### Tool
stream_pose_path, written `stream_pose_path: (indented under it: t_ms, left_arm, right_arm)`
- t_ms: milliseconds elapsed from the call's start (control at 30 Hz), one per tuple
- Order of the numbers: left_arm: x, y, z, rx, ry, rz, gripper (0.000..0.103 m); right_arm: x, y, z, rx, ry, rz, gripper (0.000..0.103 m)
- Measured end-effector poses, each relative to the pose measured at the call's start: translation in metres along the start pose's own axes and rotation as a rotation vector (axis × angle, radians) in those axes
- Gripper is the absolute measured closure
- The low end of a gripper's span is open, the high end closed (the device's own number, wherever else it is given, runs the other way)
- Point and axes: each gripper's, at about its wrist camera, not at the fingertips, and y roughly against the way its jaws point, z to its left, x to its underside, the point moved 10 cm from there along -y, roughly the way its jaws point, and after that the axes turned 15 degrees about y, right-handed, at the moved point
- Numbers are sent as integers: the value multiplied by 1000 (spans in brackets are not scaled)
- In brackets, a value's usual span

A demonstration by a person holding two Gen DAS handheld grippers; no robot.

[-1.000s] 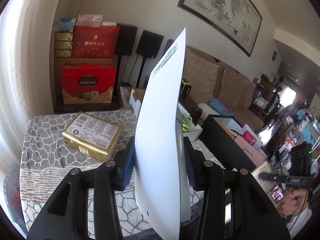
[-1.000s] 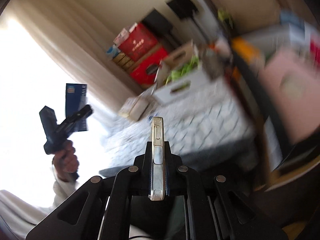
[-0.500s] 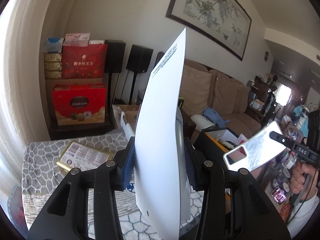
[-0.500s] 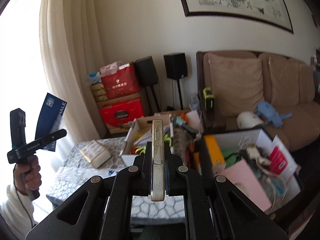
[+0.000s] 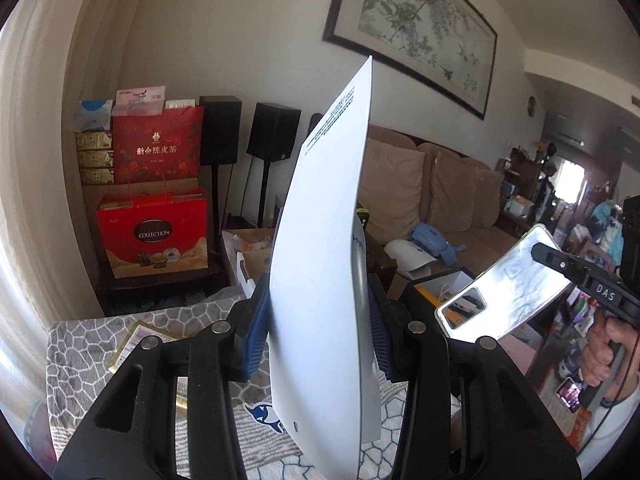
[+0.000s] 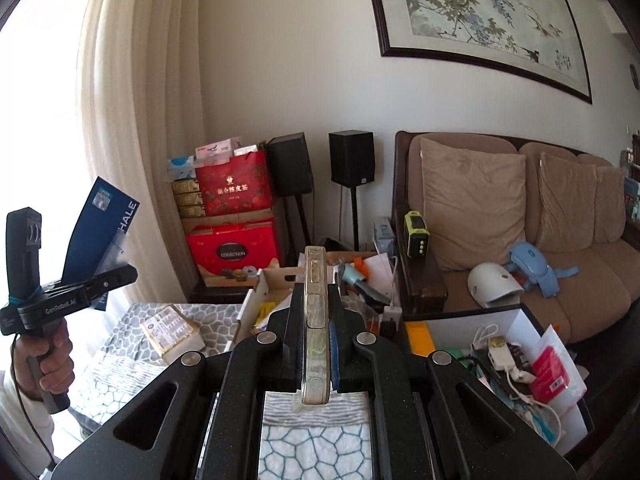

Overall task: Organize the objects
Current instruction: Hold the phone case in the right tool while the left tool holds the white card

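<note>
Since a moment ago you have lifted both hands, so the table (image 6: pixel 120 344) now sits lower in both views, and the phone (image 5: pixel 504 284) has come up into the left view.

The sofa (image 6: pixel 520 216) stands along the wall at the right, under the painting (image 6: pixel 480 12). The table, with its stone-pattern cloth, is below and in front of you. A black bin (image 6: pixel 500 320) full of small things sits between the table and the sofa. A white box (image 6: pixel 272 284) of clutter stands at the table's far edge. Two red boxes (image 6: pixel 232 220) are stacked by the curtain.

Your left gripper (image 5: pixel 320 320) holds a box (image 5: pixel 324 260) up in the air, above the table. The box is white on one side and blue on the other. Its fingers are partly closed and press on the box from both sides.

A gold box (image 6: pixel 172 332) lies flat on the table.

Your right gripper (image 6: pixel 316 344) holds the phone on its edge, up in the air over the near side of the table. Its fingers are nearly closed and pinch the thin phone tight.
</note>
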Motion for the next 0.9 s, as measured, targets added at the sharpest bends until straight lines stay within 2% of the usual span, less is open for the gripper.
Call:
stream_pose_path:
  t_ms: [400,633,900]
  left_arm:
    - [-17,-10,-10,-6,8,-4,62]
    - [-20,-19,-5,-35,23,8,62]
    - [-22,-28,-4,-26,45,25,62]
  right_arm:
    - [-5,-18,-3,55,25,4,95]
    - [-11,-24,-3,41,22,-3,95]
    - [-22,-36,-2,22,5,-10,95]
